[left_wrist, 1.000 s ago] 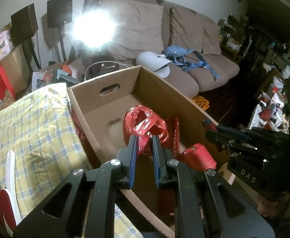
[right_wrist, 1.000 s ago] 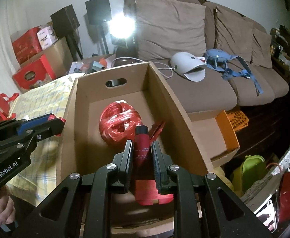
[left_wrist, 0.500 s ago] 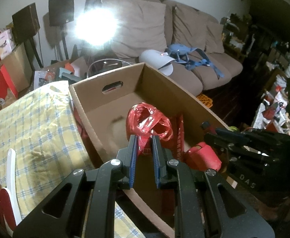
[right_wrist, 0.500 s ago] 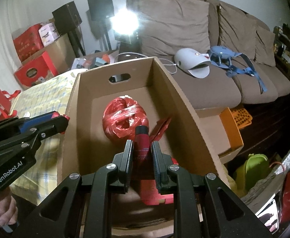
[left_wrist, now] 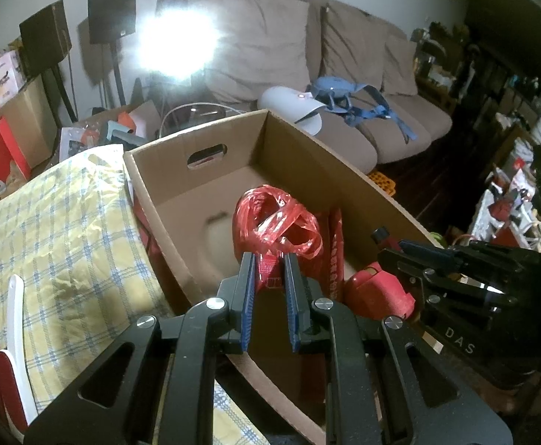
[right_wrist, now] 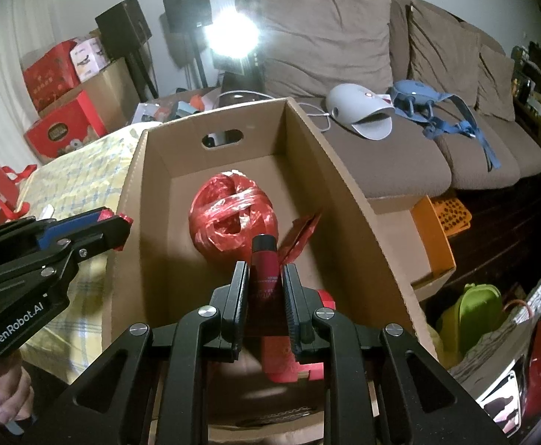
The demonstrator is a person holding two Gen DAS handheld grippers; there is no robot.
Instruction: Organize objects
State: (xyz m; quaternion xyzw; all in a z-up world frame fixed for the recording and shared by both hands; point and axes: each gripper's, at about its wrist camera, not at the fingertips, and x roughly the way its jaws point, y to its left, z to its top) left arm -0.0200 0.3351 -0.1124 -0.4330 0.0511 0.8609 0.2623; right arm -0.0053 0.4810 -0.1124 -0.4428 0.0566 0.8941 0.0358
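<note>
My left hand-held gripper (left_wrist: 267, 259) is clamped narrowly on a red strip, apparently the handle of the red plastic bag (left_wrist: 276, 222) that sits mid-floor in the cardboard box (right_wrist: 326, 170). I judge I should lower it gently so the bag settles without tipping. To its right, my right hand-held gripper (right_wrist: 265, 270) pinches a dark red bottle (right_wrist: 265, 259) over the near end of the box; I should set it down beside the bag before I release.

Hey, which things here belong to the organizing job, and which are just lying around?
In the job:
cardboard box
red plastic bundle
red tube, in the right hand-held gripper
red strap, in the left hand-held gripper

Lying about:
sofa
white dome device
blue harness
speakers
</note>
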